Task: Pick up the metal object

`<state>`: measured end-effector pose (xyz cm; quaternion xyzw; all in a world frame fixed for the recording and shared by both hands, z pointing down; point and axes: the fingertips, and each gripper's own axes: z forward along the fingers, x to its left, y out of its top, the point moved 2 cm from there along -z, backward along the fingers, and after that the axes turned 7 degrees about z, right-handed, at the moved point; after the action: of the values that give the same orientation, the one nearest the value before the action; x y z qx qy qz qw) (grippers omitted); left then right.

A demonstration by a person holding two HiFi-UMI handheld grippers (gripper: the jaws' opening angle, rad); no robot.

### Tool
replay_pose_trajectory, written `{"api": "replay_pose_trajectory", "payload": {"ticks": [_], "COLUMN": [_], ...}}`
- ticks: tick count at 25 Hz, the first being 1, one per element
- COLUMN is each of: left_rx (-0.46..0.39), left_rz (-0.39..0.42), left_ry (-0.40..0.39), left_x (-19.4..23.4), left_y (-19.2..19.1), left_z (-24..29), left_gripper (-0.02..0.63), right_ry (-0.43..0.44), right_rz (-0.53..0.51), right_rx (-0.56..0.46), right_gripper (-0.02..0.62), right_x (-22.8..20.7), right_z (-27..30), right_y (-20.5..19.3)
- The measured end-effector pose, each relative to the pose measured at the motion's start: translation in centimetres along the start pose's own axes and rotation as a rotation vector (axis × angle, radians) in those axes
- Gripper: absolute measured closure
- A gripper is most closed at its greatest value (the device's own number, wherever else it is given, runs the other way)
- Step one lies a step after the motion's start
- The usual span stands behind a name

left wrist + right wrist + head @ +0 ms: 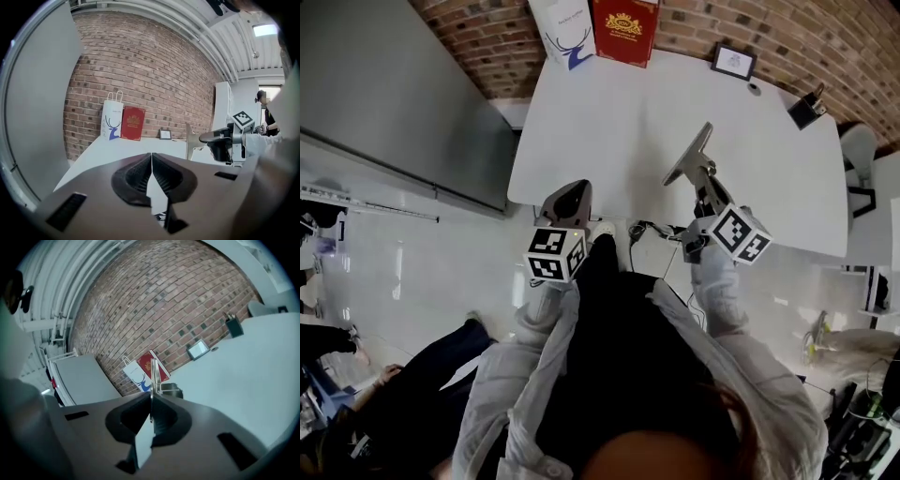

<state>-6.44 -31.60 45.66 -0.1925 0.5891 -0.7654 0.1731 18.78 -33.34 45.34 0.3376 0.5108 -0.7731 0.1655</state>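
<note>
Metal object (689, 155) pinched in right tool (700, 172), arm (717, 291) outstretched over table (609, 122); left tool (569, 192) pressed together.

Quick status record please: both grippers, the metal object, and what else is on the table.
right gripper: shut on the metal object
metal object: thin flat plate, gripped by one edge, held up tilted over the white table
left gripper: shut, nothing between its jaws, at the table's near edge
far edge by brick wall: white bag, red box, small frame
far right corner: dark object, too small to identify
</note>
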Motion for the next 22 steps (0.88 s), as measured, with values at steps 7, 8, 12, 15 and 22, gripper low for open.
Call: {"api": "replay_pose_trajectory", "payload": {"ticks": [7, 8, 12, 15, 22], "left_rx": [-0.005, -0.006, -0.012, -0.015, -0.001], "left_rz": [-0.003, -0.001, 0.003, -0.005, -0.023], "left_ry": [-0.012, -0.015, -0.037, -0.05, -0.043], "left_x": [-2.4, -2.7, -3.8, -4.6, -5.2], "left_y": [-0.5, -0.5, -0.4, -0.3, -1.0], "left_z": [-1.7, -1.9, -3.0, -3.8, -5.0], "left_gripper": [0.588, 0.588, 0.588, 0.588, 0.588], "right_ry": [-0.002, -0.002, -0.007, -0.003, 0.016], "right_rz": [-0.186, -0.221, -0.364, -0.395, -0.434], "right_rx": [0.011, 0.006, -0.012, 0.011, 0.061], "right_gripper": [0.583, 0.583, 0.583, 0.583, 0.583], "right_x": [0.5, 0.8, 1.7, 1.4, 2.0], "right_z": [-3.8, -4.3, -5.7, -6.3, -6.8], "right_y": [-2.6, -2.7, -3.5, -4.9, -7.0]}}
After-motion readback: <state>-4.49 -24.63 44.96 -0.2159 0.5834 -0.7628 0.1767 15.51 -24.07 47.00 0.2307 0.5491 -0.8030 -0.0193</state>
